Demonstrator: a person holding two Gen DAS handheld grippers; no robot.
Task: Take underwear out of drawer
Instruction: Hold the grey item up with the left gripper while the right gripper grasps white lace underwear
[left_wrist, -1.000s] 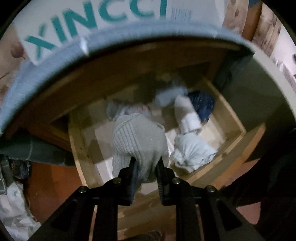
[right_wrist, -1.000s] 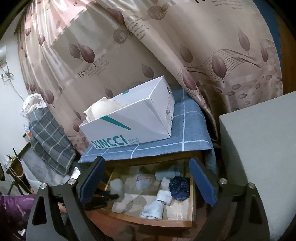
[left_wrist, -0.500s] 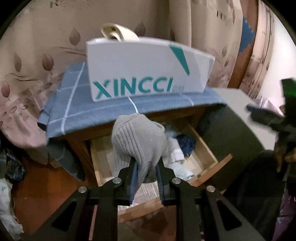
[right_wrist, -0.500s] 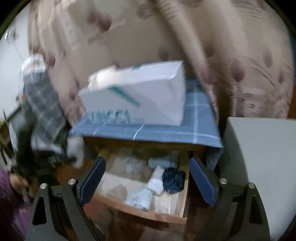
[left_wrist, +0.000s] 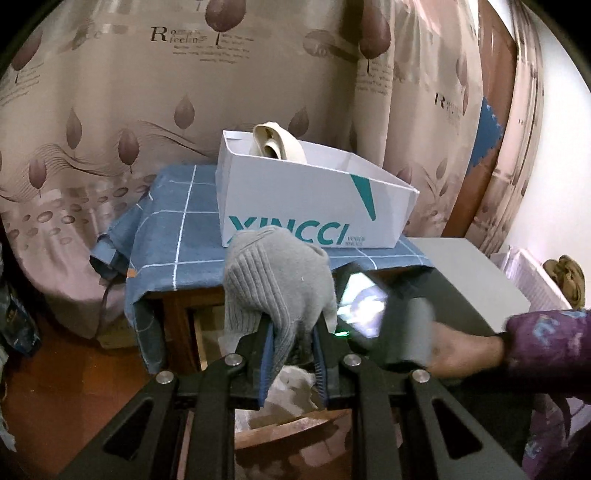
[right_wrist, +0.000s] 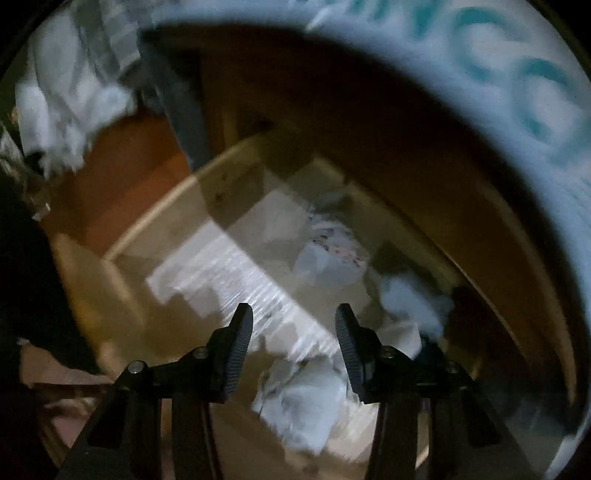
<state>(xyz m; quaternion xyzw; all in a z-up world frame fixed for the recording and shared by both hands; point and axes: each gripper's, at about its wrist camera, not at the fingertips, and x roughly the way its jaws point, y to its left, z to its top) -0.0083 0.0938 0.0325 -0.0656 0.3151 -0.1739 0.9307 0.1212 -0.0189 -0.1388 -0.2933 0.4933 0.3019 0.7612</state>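
Leaf-print curtain (left_wrist: 110, 110) behind a blue checked cloth (left_wrist: 177, 236), white box (left_wrist: 310, 206).

Left tongs (left_wrist: 291, 354) clamp grey underwear (left_wrist: 277, 280) before white box (left_wrist: 310, 206).

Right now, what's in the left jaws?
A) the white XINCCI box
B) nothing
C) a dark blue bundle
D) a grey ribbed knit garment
D: the left gripper is shut on the grey knit garment, held up in front of the box, which sits on the blue cloth.
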